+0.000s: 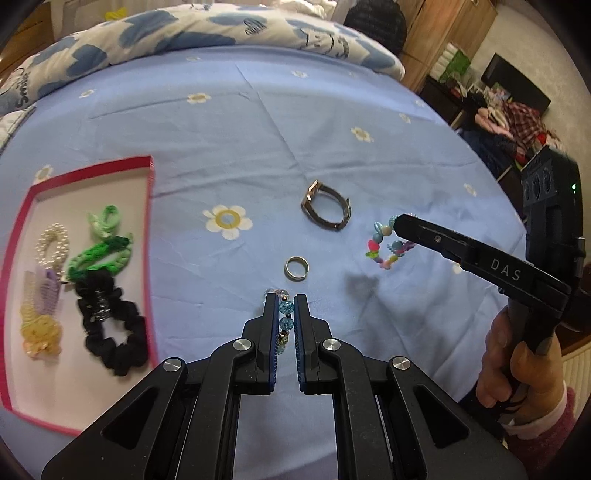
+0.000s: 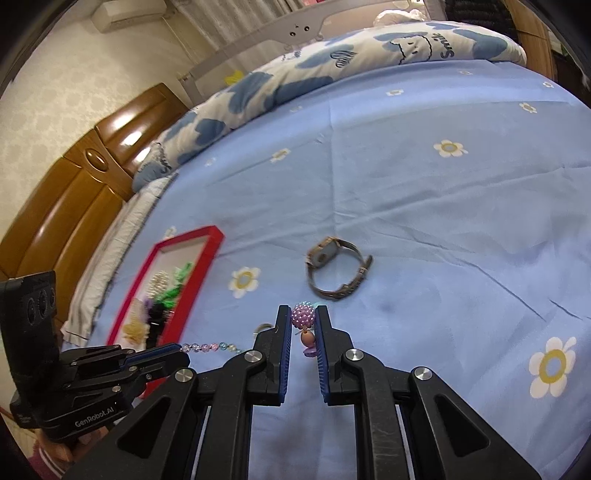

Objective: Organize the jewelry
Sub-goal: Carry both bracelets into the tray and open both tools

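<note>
My left gripper (image 1: pixel 285 297) is shut on a blue glass-bead bracelet (image 1: pixel 285 317), seen in the right wrist view as a bead strand (image 2: pixel 208 347) at its tip (image 2: pixel 177 349). My right gripper (image 2: pixel 302 310) is shut on a colourful bead bracelet (image 2: pixel 303 316), which hangs above the sheet in the left wrist view (image 1: pixel 384 243). A wristwatch (image 1: pixel 325 206) (image 2: pixel 336 269) and a silver ring (image 1: pixel 295 268) lie on the blue bedsheet. A red-rimmed tray (image 1: pixel 149 206) (image 2: pixel 207 254) at the left holds hair ties and a pearl bracelet (image 1: pixel 54 245).
In the tray lie green ties (image 1: pixel 103 251), a black scrunchie (image 1: pixel 110 332) and yellow-purple clips (image 1: pixel 40 317). A folded quilt (image 1: pixel 184 33) lies at the far side of the bed. A wooden headboard (image 2: pixel 74 206) stands at the left; cluttered furniture (image 1: pixel 509 110) is off to the right.
</note>
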The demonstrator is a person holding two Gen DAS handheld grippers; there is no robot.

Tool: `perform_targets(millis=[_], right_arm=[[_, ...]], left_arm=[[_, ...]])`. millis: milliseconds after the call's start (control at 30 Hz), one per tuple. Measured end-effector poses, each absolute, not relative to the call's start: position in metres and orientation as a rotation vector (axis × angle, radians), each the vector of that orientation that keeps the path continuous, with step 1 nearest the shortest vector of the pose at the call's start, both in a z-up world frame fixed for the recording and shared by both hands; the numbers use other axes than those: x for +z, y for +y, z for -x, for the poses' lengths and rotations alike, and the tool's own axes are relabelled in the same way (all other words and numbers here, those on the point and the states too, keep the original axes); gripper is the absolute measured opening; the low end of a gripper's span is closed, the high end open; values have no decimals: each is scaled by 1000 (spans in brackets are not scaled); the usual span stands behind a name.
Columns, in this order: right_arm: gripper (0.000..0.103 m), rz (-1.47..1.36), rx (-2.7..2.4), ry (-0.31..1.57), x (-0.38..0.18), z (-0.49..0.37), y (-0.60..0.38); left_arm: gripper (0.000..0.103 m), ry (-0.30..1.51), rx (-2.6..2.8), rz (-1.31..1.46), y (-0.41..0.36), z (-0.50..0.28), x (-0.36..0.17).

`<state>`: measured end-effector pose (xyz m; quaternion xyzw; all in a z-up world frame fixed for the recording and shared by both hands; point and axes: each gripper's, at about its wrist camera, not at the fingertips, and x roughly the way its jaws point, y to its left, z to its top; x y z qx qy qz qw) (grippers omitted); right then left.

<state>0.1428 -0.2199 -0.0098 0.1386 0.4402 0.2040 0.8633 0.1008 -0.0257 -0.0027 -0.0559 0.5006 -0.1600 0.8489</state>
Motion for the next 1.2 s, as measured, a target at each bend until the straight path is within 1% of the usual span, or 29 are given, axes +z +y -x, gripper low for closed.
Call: perform_targets(millis=[167, 433, 1200], right_arm=[[12, -299, 461, 906, 3, -135, -210], [12, -296, 521, 917, 6, -125, -185], [12, -211, 716, 948, 15, -108, -87]], left_arm=[[6, 1028, -317, 152, -14, -94, 10], [6, 993, -265, 204, 19, -82, 23], [6, 964, -96, 330, 114, -52, 24]])
